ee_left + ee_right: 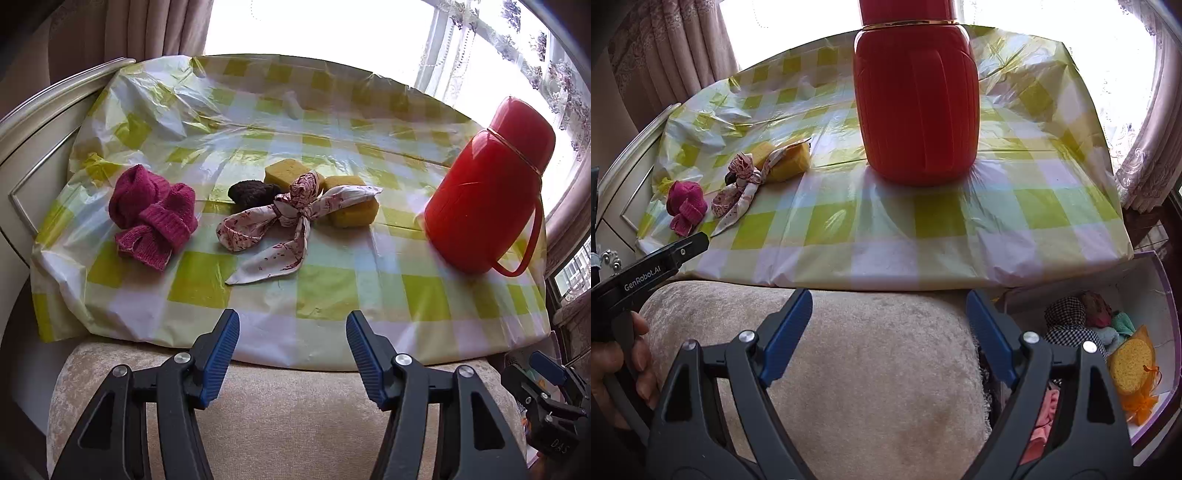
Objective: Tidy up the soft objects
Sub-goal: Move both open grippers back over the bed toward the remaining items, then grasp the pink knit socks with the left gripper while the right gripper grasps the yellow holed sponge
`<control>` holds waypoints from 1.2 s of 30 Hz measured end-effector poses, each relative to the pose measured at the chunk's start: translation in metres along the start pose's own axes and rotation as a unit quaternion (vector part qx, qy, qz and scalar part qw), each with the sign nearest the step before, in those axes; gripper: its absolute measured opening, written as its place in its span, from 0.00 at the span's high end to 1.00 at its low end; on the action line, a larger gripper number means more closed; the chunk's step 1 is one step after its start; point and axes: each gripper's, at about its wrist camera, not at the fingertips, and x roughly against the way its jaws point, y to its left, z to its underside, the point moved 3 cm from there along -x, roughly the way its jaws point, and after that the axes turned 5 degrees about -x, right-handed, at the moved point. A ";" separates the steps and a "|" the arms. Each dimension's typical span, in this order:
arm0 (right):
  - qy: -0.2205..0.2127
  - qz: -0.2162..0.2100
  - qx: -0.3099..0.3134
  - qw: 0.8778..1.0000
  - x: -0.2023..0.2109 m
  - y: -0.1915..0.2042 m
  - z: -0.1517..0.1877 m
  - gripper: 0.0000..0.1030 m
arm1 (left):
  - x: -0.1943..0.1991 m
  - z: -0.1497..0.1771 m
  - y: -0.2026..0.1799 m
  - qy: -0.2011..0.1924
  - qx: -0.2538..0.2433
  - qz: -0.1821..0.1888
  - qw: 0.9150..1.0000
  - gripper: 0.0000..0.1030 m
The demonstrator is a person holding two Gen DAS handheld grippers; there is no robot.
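Your left gripper (293, 325) and right gripper (888, 299) both have their fingers wide, holding nothing. The knotted scarf (280, 218) lies mid-desk (332, 295) before the yellow sponges (354, 210), its long ends running left to right.

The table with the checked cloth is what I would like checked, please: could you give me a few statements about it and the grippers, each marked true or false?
1. The red flask stands upright on the checked cloth. True.
2. The patterned scarf lies partly over a yellow sponge. True.
3. The pink knitted piece is in the left gripper. False: it lies on the cloth, and the gripper is empty.
4. The right gripper is shut on a sponge. False: its jaws stand open and empty.
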 end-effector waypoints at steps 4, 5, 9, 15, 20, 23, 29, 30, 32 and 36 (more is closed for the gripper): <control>0.005 -0.003 0.012 1.000 -0.012 0.012 -0.005 0.15 | -0.004 -0.003 0.011 0.003 0.011 -0.007 1.000 0.40; 0.006 -0.003 0.013 1.000 -0.015 0.015 -0.006 0.15 | -0.005 -0.004 0.013 0.004 0.014 -0.008 1.000 0.40; 0.011 -0.004 0.023 1.000 -0.022 0.027 -0.010 0.15 | -0.010 -0.006 0.018 0.010 0.018 -0.011 1.000 0.40; 0.015 -0.006 0.036 0.999 -0.034 0.042 -0.016 0.15 | -0.017 -0.010 0.022 0.017 0.018 -0.015 1.000 0.40; 0.021 -0.009 0.043 0.999 -0.043 0.051 -0.022 0.15 | -0.023 -0.013 0.027 0.021 0.023 -0.016 0.999 0.40; 0.021 -0.011 0.047 0.999 -0.049 0.058 -0.026 0.15 | -0.022 -0.016 0.039 0.006 0.049 -0.017 0.999 0.41; 0.014 -0.018 0.059 0.998 -0.063 0.078 -0.037 0.15 | -0.021 -0.024 0.084 -0.022 0.133 -0.022 0.991 0.41; 0.013 -0.020 0.062 0.998 -0.065 0.081 -0.039 0.15 | -0.020 -0.025 0.091 -0.029 0.144 -0.023 0.989 0.41; 0.010 -0.024 0.068 0.997 -0.070 0.089 -0.044 0.15 | -0.021 -0.028 0.107 -0.038 0.167 -0.030 0.985 0.41; 0.009 -0.028 0.068 0.997 -0.086 0.101 -0.056 0.15 | -0.030 -0.032 0.130 -0.041 0.205 -0.034 0.977 0.41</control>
